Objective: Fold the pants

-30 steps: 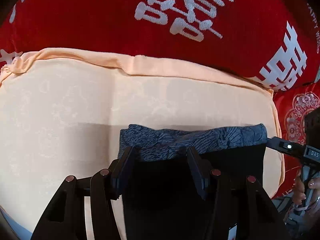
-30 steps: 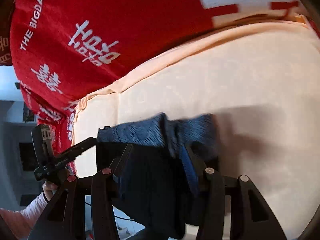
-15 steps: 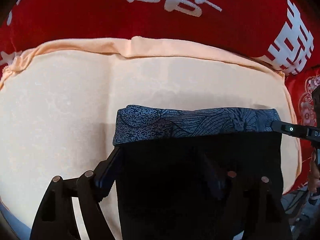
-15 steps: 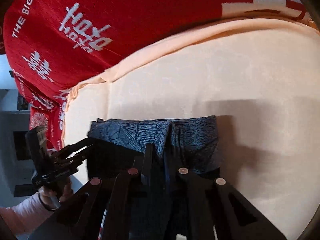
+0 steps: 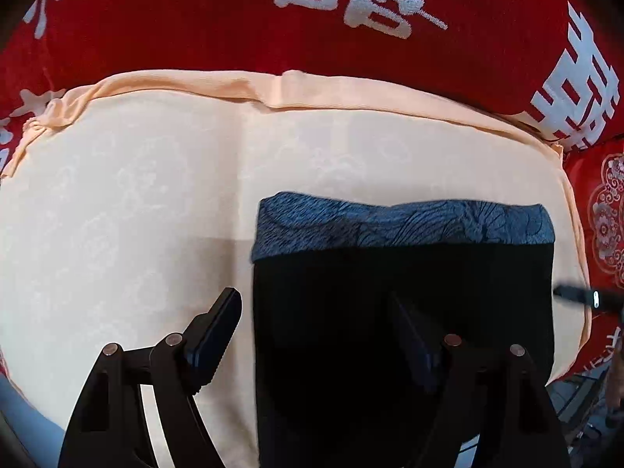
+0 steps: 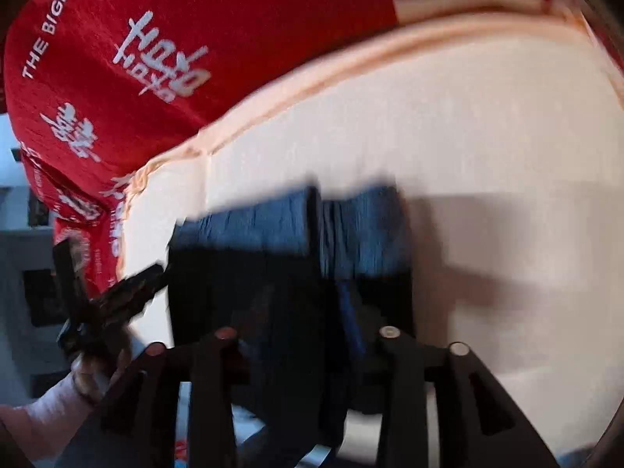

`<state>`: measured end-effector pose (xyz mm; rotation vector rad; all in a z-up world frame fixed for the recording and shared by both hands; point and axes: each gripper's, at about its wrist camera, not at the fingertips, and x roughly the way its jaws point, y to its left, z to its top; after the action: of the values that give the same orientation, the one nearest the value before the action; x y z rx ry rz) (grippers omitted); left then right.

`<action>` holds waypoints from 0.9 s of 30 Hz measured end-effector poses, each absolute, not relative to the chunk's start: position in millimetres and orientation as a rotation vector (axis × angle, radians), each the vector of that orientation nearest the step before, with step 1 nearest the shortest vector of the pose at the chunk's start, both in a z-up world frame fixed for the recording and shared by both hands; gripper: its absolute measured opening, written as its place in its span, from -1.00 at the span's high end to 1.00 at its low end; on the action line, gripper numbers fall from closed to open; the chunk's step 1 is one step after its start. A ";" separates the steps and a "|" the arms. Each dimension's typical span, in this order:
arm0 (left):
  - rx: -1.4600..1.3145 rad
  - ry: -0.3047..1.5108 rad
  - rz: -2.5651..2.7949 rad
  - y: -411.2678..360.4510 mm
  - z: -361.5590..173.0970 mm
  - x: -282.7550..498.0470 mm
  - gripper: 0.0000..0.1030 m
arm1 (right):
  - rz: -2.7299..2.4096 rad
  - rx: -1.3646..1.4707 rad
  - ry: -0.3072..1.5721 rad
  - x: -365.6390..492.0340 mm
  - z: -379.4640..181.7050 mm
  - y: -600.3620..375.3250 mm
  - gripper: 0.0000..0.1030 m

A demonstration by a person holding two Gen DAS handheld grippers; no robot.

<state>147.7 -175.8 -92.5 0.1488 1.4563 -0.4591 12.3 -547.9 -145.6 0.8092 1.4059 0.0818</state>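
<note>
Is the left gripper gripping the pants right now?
Apart. In the left wrist view the left gripper stands open, one finger over bare peach cover beside the pants.

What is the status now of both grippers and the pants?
Left gripper open, jaws straddling the pants' edge. Right gripper jaws just opening, pants between them. Pants folded on peach cushion. Nothing in the way.

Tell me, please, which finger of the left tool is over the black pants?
The finger on the right of the left wrist view, over the pants; the other finger stands over bare peach cover.
</note>
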 end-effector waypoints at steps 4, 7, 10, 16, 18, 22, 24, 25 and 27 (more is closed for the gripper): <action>0.144 1.491 -0.441 -164.4 -98.0 144.0 -0.51 | 0.095 0.815 1.470 -17.1 -157.0 -529.8 0.23; 0.161 1.503 -0.440 -163.6 -99.3 138.5 -0.51 | 0.127 0.864 1.473 -17.8 -163.3 -522.0 0.58; 0.206 1.483 -0.460 -169.9 -97.9 128.9 -0.53 | 0.115 0.734 1.490 -12.9 -156.6 -513.7 0.71; 0.198 1.485 -0.444 -176.5 -104.6 120.6 -0.70 | -0.005 0.678 1.531 -17.5 -165.2 -530.8 1.00; 0.199 1.484 -0.437 -177.7 -104.3 119.9 -0.70 | -0.004 0.666 1.536 -19.2 -158.5 -531.4 0.95; 0.207 1.489 -0.428 -179.4 -103.6 119.8 -0.70 | -0.043 0.621 1.545 -18.6 -144.9 -530.4 0.87; 0.210 1.494 -0.418 -180.3 -103.7 119.8 -0.71 | -0.042 0.627 1.528 -13.6 -137.6 -527.6 0.68; 0.212 1.497 -0.412 -180.7 -103.7 119.7 -0.71 | -0.038 0.620 1.526 -11.2 -136.0 -526.0 0.44; 0.216 1.498 -0.403 -181.4 -103.1 119.0 -0.71 | -0.026 0.573 1.519 -5.2 -131.6 -517.7 0.19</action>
<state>119.0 -181.4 -103.1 0.2160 1.4982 -0.4033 -5.2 -517.7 -131.6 0.5735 1.5189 -0.0257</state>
